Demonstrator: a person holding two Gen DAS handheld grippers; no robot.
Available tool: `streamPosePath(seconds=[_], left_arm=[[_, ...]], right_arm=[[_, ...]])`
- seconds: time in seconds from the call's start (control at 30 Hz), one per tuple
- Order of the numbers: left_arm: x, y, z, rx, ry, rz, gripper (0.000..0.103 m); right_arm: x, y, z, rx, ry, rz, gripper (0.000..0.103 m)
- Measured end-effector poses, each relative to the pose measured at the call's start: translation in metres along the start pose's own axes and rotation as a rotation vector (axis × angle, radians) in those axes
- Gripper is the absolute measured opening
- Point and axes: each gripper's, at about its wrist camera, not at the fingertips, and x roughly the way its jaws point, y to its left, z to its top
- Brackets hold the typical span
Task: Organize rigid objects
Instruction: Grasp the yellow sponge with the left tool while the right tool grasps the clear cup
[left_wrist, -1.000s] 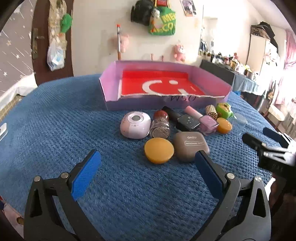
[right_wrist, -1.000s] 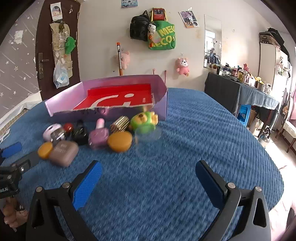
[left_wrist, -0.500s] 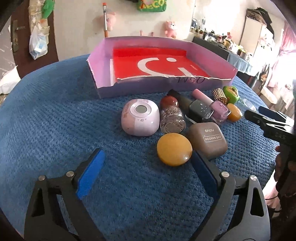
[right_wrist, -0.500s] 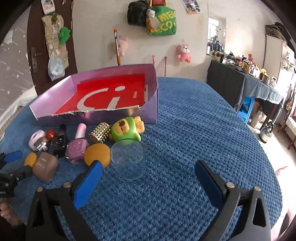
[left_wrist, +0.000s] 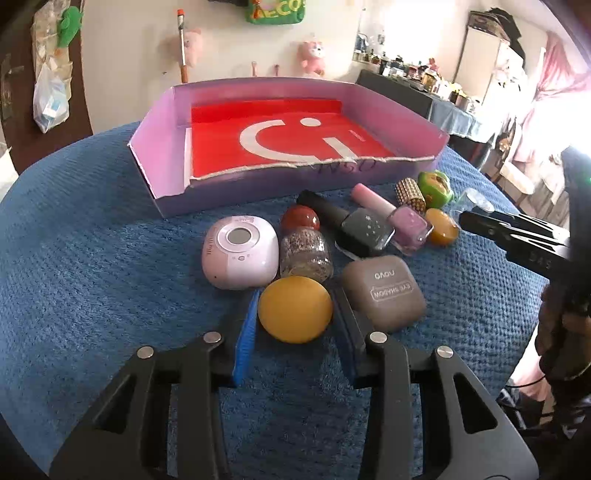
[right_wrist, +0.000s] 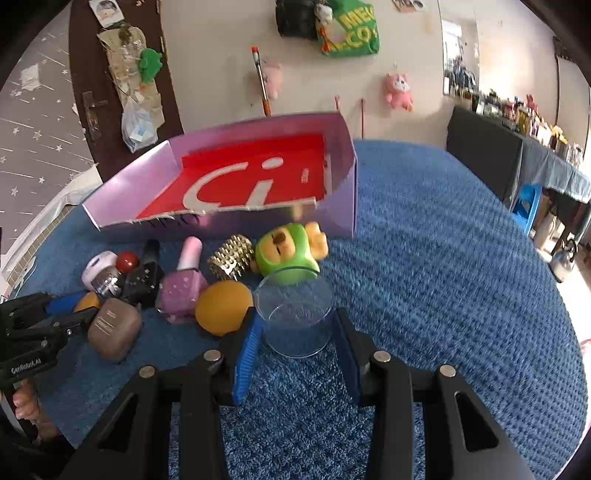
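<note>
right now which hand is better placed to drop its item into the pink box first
Left, narrowly. Its claw is closing around the yellow disc squarely facing the pink box's low front wall. The right claw, closing around the clear cup, sits off the box's right corner.

**A lived-in room at home**

This is a household room, not a workplace. Pink soft toys (right_wrist: 399, 90) hang on a cream wall beside a green cloth bag (right_wrist: 349, 31) and a dark backpack (right_wrist: 295, 16). A brown door (right_wrist: 122, 74) carries a plastic bag (right_wrist: 138, 125) stuffed with odds and ends. A side table (right_wrist: 517, 162) is crowded with bottles and trinkets, a wardrobe (left_wrist: 487, 55) stands near pink curtains (left_wrist: 554, 92), and a kettle (right_wrist: 563, 260) sits on the floor.
</note>
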Motion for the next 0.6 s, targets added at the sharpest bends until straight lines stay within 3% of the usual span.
streamPosePath(seconds=[0.27, 0.6], left_arm=[[-0.015, -0.003, 0.010, 0.016, -0.047, 0.025, 0.036], [-0.026, -0.002, 0.019, 0.021, -0.082, 0.033, 0.036]], right_arm=[[-0.025, 0.002, 0.018, -0.016, -0.074, 0.011, 0.042], [-0.030, 0.008, 0.024, -0.029, -0.087, 0.028, 0.042]])
